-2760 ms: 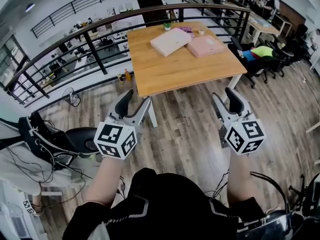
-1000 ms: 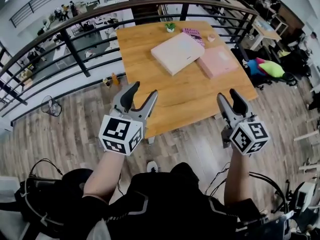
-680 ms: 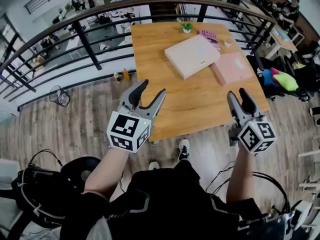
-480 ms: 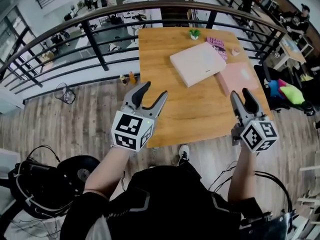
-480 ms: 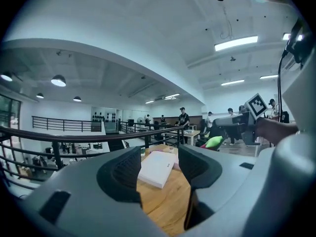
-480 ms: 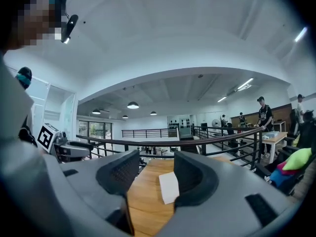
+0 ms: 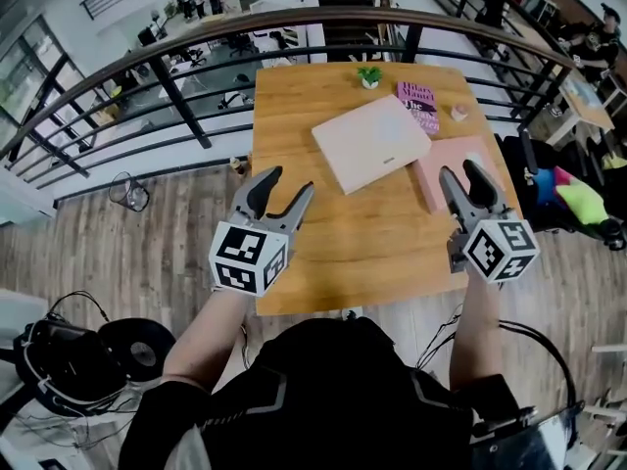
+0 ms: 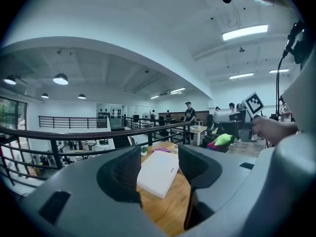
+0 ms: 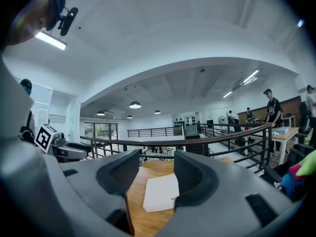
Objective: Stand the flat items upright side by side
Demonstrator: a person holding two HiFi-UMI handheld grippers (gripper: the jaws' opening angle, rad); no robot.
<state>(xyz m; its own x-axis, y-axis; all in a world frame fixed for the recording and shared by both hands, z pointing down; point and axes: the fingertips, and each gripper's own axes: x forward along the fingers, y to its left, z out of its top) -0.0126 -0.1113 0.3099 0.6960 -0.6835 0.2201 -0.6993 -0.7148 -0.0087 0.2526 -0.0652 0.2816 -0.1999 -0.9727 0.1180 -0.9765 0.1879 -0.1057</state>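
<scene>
A cream flat box (image 7: 370, 142) lies on the wooden table (image 7: 294, 116), with a pink flat item (image 7: 446, 161) beside it on the right, partly hidden by my right gripper. Further back lies a small purple book (image 7: 418, 103). My left gripper (image 7: 284, 189) hovers open over the table's near left part, and the cream box (image 8: 158, 172) shows between its fingers, well ahead. My right gripper (image 7: 462, 178) is open over the near right part, above the pink item. A pale flat item (image 9: 160, 191) shows ahead between its fingers, untouched.
A small potted plant (image 7: 369, 74) and a little pink object (image 7: 458, 113) stand at the table's far edge. A dark railing (image 7: 196, 42) runs close behind the table, with a drop to a lower floor. Chairs with bright cushions (image 7: 578, 199) stand to the right.
The person has walked up to the table. Both grippers, earlier over the wooden floor, now hang over the table's near part. Their jaws stand as wide as before.
</scene>
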